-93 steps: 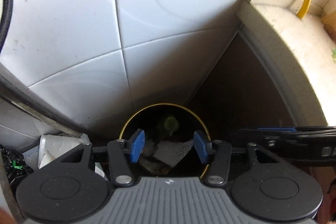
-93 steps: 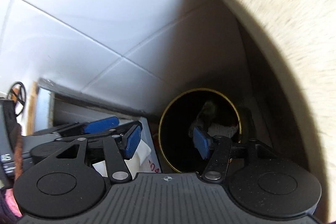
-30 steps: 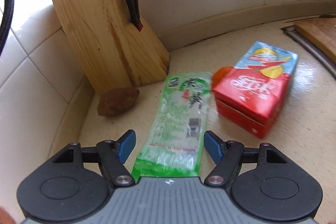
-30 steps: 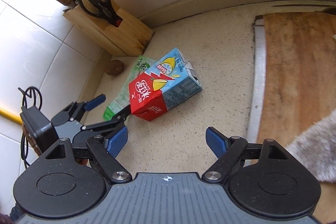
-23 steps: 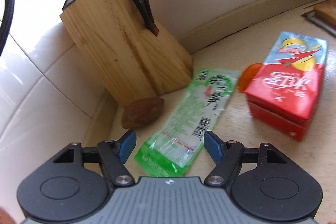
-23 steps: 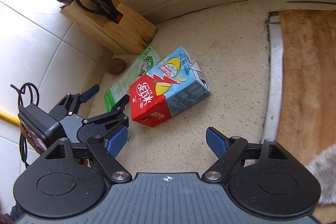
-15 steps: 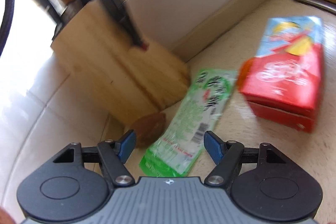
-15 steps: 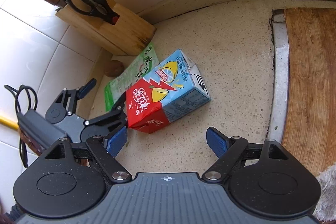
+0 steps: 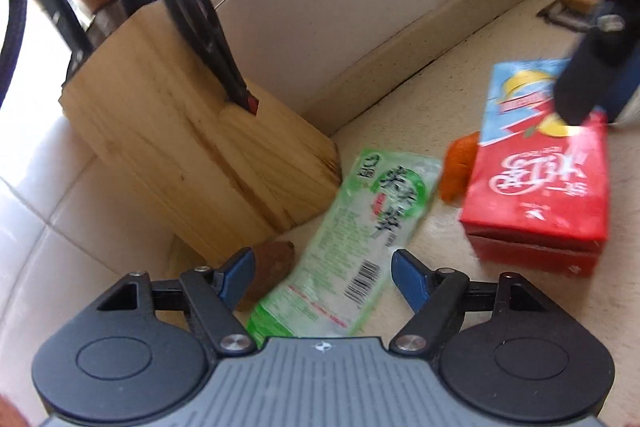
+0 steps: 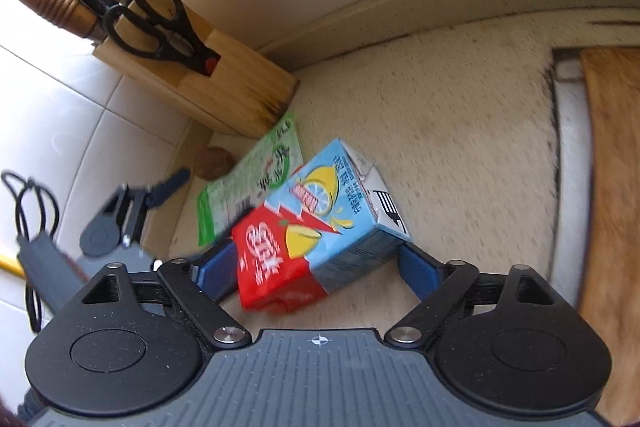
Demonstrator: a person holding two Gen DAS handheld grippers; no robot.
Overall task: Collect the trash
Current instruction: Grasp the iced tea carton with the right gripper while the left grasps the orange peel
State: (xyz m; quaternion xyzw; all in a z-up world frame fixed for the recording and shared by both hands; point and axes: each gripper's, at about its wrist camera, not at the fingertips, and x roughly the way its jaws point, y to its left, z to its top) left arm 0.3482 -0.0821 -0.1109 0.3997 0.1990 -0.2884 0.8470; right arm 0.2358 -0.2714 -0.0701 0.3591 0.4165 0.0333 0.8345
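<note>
- The counter point(image 10: 460, 115) has trash lying on it, so the collecting is not done: three pieces show and none is lifted. No bin is visible in either view.
- The knife block point(image 9: 192, 155) stands at the far left against the wall, with scissors point(image 10: 160, 27) and knives in it; it is no part of the job.
- The drink carton point(image 10: 320, 223) lies on its side at the middle of the counter, red end near, blue end far. The right gripper point(image 10: 316, 271) has its fingers spread wide on either side of the red end. The blue pads sit close to the carton's sides, but I cannot tell if they touch; they are not clamped. This looks like the next pick, just about to close.
- The green wrapper point(image 9: 352, 243) lies flat just left of the carton, its far end by the foot of the block. The left gripper point(image 9: 322, 275) hovers over its near end with fingers open and nothing held. It is left to collect.
- A small orange scrap point(image 9: 458, 167) sits between wrapper and carton, touching the carton's side; also left.
- A small brown lump point(image 9: 272, 263) lies at the foot of the block, beside the wrapper; whether it is trash I cannot tell.
</note>
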